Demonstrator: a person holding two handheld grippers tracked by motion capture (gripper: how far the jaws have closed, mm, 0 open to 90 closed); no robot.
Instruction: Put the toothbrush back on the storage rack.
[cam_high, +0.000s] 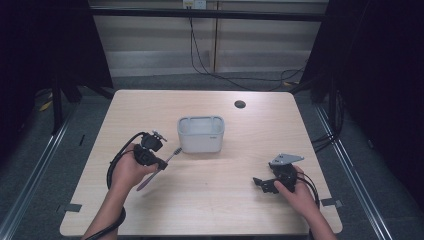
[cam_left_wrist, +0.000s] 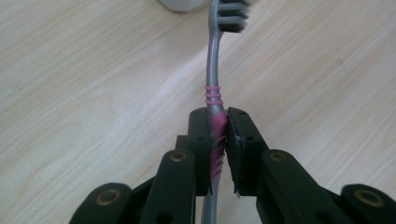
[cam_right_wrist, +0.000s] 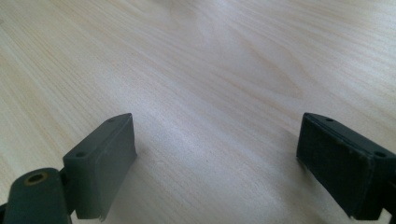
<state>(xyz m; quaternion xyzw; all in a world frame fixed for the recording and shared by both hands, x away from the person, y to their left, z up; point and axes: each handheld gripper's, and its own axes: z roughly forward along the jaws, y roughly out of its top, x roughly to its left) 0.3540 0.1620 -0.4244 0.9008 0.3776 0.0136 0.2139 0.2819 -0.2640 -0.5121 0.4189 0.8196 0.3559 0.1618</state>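
Above table, left gripper clamps toothbrush.

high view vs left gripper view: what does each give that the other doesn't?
High view alone: the grey container, the table's edges, and the right gripper apart near the table's right side. Left gripper view alone: the pads pressing the pink ribbed grip of the handle, and the grey and white bristles up close. Both share: the left gripper shut on the toothbrush, brush head pointing toward the container, over light wood.
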